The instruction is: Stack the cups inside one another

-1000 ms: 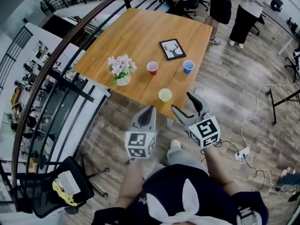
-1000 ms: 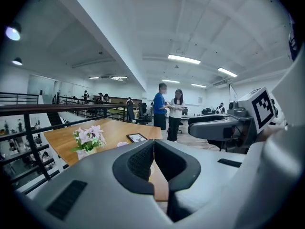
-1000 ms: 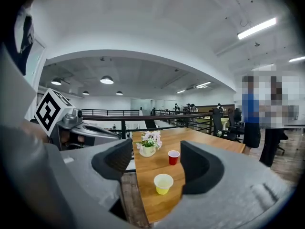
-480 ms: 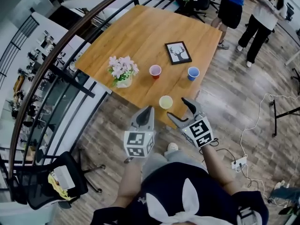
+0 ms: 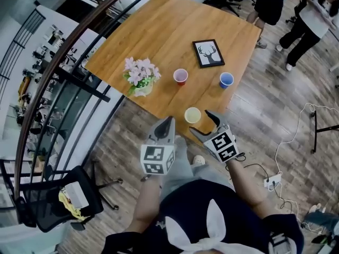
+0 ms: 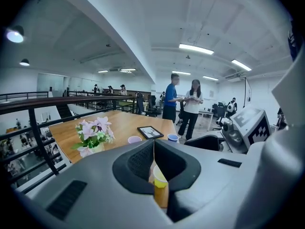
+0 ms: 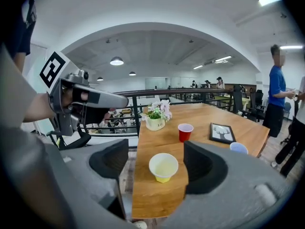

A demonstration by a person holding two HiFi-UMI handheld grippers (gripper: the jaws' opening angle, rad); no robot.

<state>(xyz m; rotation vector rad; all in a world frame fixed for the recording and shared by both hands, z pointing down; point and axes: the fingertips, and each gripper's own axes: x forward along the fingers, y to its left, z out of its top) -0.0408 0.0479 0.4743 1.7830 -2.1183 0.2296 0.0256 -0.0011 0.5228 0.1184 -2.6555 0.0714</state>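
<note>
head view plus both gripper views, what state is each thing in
yellow cup: upright, mouth up, unstacked
red cup: upright, standing alone
blue cup: upright, standing alone
flower pot: upright
picture frame: face showing; flat or propped, cannot tell
left gripper: shut, empty
right gripper: open, jaws have just been opening, yellow cup just ahead, untouched

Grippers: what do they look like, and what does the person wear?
Left gripper and right gripper are grey, with curved dark-padded jaws; each carries a white cube of black square markers. The person wears a dark top with white print.
</note>
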